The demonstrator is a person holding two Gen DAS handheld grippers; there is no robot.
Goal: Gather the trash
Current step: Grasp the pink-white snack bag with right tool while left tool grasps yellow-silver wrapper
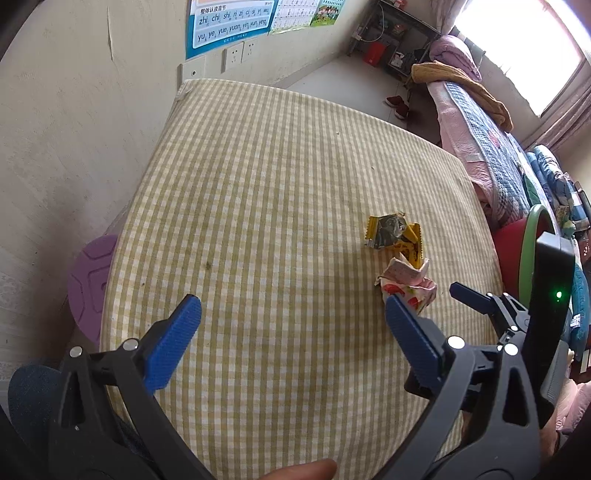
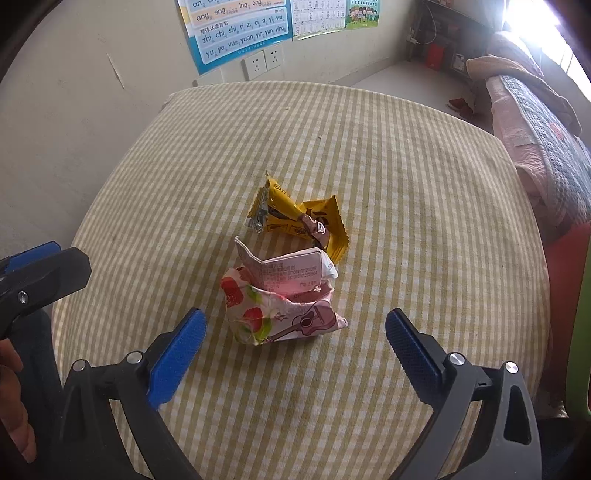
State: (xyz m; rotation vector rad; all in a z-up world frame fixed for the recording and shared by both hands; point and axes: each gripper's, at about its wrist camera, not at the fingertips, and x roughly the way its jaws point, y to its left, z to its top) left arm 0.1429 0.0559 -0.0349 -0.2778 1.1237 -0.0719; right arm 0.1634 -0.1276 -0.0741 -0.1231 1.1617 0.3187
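Observation:
A crumpled pink-and-white wrapper with strawberries and a guitar [image 2: 280,299] lies on the yellow checked tablecloth [image 2: 406,184]. A yellow wrapper [image 2: 306,221] lies just behind it, touching it. My right gripper [image 2: 295,332] is open, its jaws just in front of the pink wrapper on either side. My left gripper [image 1: 293,321] is open and empty over bare cloth, to the left of both wrappers, the pink one [image 1: 406,284] and the yellow one [image 1: 393,236]. The right gripper [image 1: 480,299] shows at the left wrist view's right edge.
A green-rimmed red bin [image 1: 517,243] stands at the table's right edge. A purple stool [image 1: 92,280] stands at the left. The wall with posters [image 2: 240,29] and sockets is behind the table. A bed with blankets [image 1: 480,140] is at the right.

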